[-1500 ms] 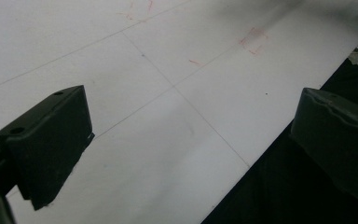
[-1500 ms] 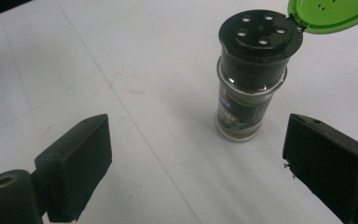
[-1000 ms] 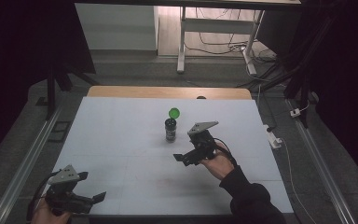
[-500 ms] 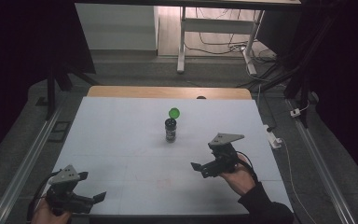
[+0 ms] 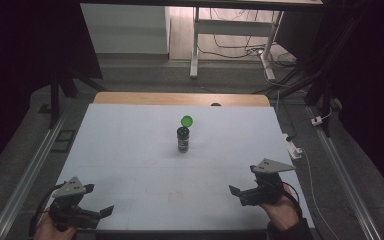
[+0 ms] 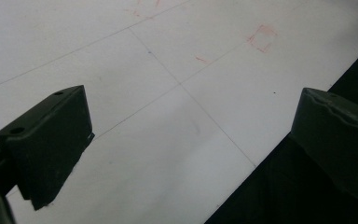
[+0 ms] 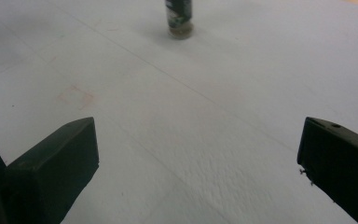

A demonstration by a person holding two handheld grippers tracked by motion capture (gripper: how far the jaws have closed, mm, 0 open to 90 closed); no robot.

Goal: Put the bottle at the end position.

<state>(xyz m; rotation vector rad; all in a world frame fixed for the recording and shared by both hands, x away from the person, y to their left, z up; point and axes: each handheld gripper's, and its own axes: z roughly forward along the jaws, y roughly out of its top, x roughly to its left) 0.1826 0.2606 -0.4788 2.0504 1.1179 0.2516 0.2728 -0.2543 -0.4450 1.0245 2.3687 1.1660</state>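
Around our work the white surface [image 5: 130, 150] is nearly bare: faint pencil lines cross it, and a small red square is sketched on it [image 7: 76, 98]. A wooden strip [image 5: 180, 98] runs along its far edge, with a small dark spot [image 5: 215, 104] on that strip that we cannot identify. Off the right edge lies a white power strip [image 5: 294, 148] with its cable. Nothing stands between our grippers and the bottle.

The bottle [image 5: 183, 139], a small dark one, stands upright near the middle of the surface, its long axis vertical. Its green cap [image 5: 186, 120] is flipped open and stands up behind the mouth, toward the far edge. In the right gripper view we see the bottle's clear base [image 7: 180, 16] straight ahead and well off. What it holds we cannot tell.

Our left gripper [image 5: 87, 216] sits at the near left corner, jaws wide apart with nothing between them; its own view looks along the near edge of the surface. Our right gripper [image 5: 240, 192] is low over the near right part, jaws also spread wide and empty, pointing toward the bottle. Both are well apart from the bottle.
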